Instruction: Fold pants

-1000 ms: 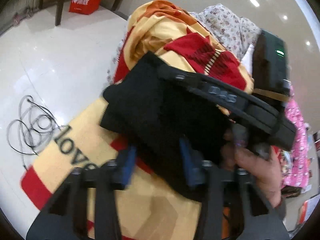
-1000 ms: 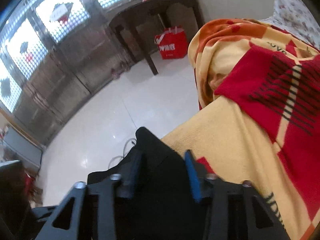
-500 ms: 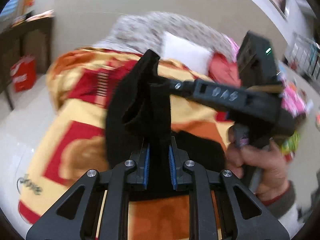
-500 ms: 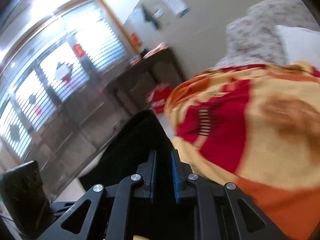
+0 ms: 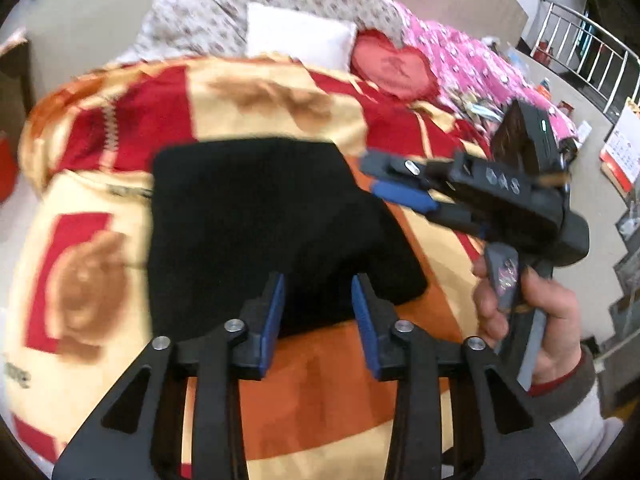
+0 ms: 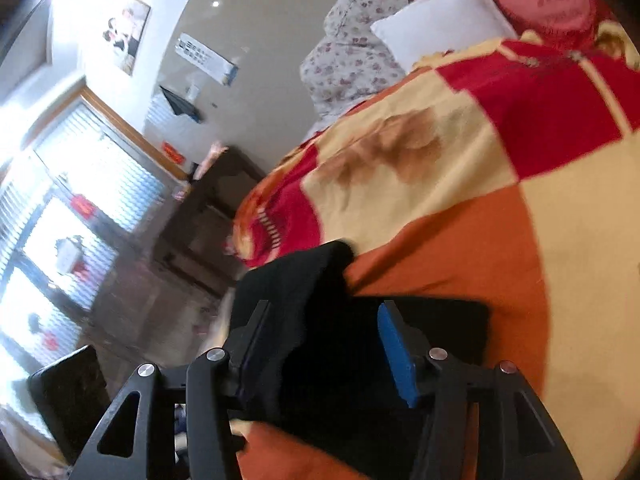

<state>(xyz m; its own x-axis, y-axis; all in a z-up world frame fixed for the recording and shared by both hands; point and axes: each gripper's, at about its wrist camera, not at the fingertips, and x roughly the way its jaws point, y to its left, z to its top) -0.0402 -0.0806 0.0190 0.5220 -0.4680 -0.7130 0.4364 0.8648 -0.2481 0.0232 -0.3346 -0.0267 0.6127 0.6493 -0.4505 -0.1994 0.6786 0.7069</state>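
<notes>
The black pants [image 5: 256, 232] lie folded in a compact block on the red, yellow and orange blanket [image 5: 280, 104]. My left gripper [image 5: 318, 312] is open just at the near edge of the pants, holding nothing. My right gripper [image 5: 384, 184] shows in the left wrist view at the right, held by a hand, jaws parted above the blanket. In the right wrist view the right gripper [image 6: 324, 344] is open over the black pants [image 6: 320, 360], with a fold of cloth rising by its left finger.
A white pillow [image 5: 300, 40], a red heart cushion [image 5: 394, 68] and a pink quilt [image 5: 480, 64] lie at the head of the bed. A dark wooden table [image 6: 212, 200] stands by the windows on the left.
Both grippers were shut on the lifted pants half a second ago. Now both have opened and drawn back, and the pants lie flat on the blanket.
</notes>
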